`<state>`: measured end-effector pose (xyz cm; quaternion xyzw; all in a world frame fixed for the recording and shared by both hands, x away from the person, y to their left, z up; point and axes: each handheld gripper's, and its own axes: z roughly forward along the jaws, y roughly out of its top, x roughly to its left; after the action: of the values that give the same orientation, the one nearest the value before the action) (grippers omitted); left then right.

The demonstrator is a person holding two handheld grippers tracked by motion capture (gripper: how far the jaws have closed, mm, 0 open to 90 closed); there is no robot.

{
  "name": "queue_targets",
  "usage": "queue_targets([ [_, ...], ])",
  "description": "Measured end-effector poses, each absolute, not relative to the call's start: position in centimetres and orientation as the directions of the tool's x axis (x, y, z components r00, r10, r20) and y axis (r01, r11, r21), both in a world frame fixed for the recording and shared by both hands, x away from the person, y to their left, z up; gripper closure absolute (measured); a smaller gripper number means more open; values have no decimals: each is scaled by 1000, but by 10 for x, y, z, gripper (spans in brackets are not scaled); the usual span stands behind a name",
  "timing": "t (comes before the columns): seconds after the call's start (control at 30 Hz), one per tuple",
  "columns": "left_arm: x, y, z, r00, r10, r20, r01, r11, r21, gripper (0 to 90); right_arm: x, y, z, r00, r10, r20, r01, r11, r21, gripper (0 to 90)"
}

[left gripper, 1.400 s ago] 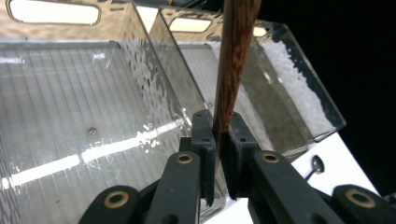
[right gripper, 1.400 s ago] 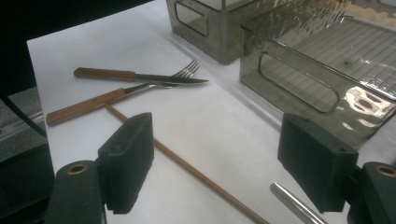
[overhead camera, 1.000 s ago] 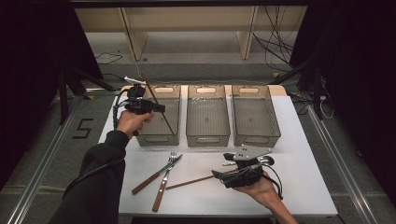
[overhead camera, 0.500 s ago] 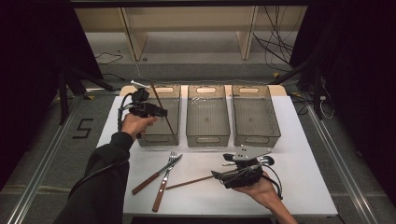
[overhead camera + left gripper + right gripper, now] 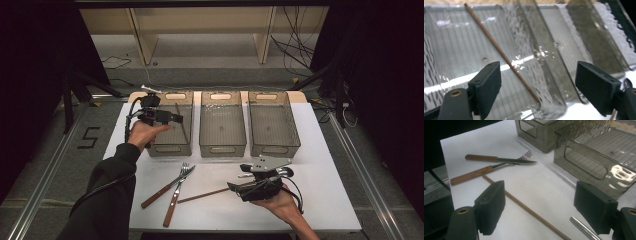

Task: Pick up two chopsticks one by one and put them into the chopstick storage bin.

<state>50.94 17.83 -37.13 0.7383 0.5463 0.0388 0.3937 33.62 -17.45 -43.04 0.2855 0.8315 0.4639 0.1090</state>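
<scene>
A thin brown chopstick (image 5: 501,52) lies slanted on the floor of the left clear bin (image 5: 170,148). My left gripper (image 5: 176,118) hovers over that bin; its jaws have just been opening and now stand open (image 5: 537,85), with the chopstick below them and free. A second chopstick (image 5: 205,194) lies on the white table. My right gripper (image 5: 233,186) rests open near its right end, and the chopstick (image 5: 524,207) runs along the table between the jaws, untouched.
A wooden-handled fork (image 5: 176,183) and knife (image 5: 172,201) lie crossed left of the table chopstick. The middle bin (image 5: 222,147) and the right bin (image 5: 275,146) stand beside the left one. A shiny metal handle (image 5: 584,227) lies close to my right jaw.
The left gripper carried a tilted chopstick over the left bin, lowered it and let it go; it now lies in the bin. The right hand has stayed put.
</scene>
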Motion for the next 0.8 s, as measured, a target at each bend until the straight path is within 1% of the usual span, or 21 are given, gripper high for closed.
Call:
queue_targets([
  [0.07, 500, 177, -367, 432, 825, -365, 757, -111, 644, 189, 336, -176, -430, -809, 582, 89, 378, 398, 836, 258],
  [0.27, 462, 167, -357, 557, 779, -288, 667, -212, 714, 190, 334, -183, -428, -800, 593, 95, 380, 376, 845, 257],
  [0.33, 449, 163, -358, 591, 761, -267, 648, -251, 719, 189, 333, -187, -428, -794, 600, 99, 382, 366, 848, 257],
  [0.5, 417, 148, -368, 664, 709, -237, 614, -336, 714, 189, 331, -195, -427, -781, 616, 107, 389, 345, 854, 256],
  [0.6, 404, 137, -379, 695, 683, -223, 607, -391, 692, 191, 329, -200, -427, -773, 624, 116, 396, 331, 856, 256],
  [0.8, 389, 121, -400, 726, 657, -200, 606, -474, 639, 198, 327, -210, -426, -755, 644, 123, 407, 312, 859, 255],
])
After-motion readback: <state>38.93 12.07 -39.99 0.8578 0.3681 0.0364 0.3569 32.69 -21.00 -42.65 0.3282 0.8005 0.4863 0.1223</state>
